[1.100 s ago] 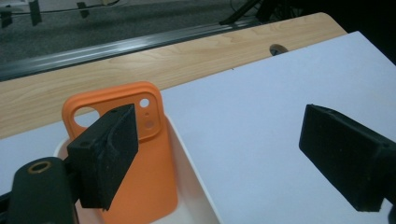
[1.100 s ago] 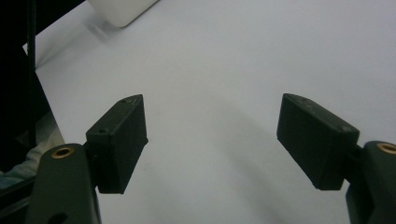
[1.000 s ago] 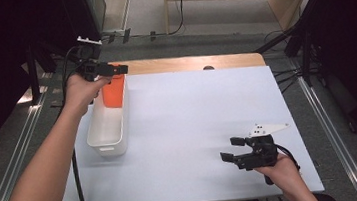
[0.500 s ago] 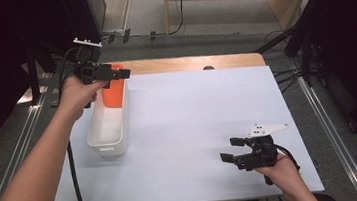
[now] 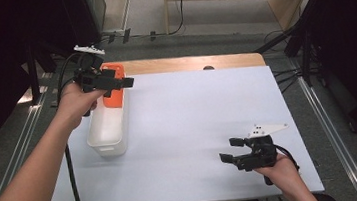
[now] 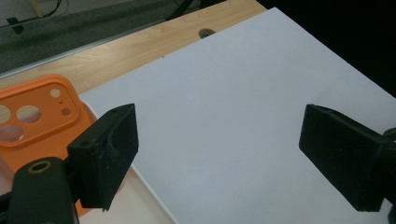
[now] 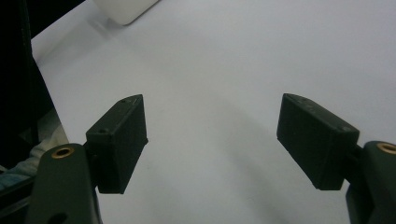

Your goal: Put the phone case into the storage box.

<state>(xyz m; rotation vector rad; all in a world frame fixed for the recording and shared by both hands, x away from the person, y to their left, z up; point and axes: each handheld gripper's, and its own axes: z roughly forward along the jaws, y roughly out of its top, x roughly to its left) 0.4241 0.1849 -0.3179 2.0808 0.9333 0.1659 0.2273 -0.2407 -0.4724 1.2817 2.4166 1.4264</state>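
An orange phone case [image 5: 115,98] with camera cut-outs leans in the far end of a white bin [image 5: 107,133]. My left gripper [image 5: 121,86] hovers just above it, level and pointing right, open with nothing between its jaws. In the left gripper view the case [image 6: 37,116] lies to the left behind the left jaw, and the gripper [image 6: 219,135] looks out over the white sheet [image 6: 243,88]. My right gripper [image 5: 232,150] rests open near the sheet's front right corner, its jaws empty over bare sheet [image 7: 212,135].
The white sheet [image 5: 193,114] covers a wooden table whose far edge [image 5: 187,63] shows a strip of wood. The bin's corner [image 7: 126,9] appears at the top of the right gripper view. Cables and dark stands flank the table.
The left hand has drifted slightly right and toward the near side above the bin, jaws unchanged. The right hand has stayed put.
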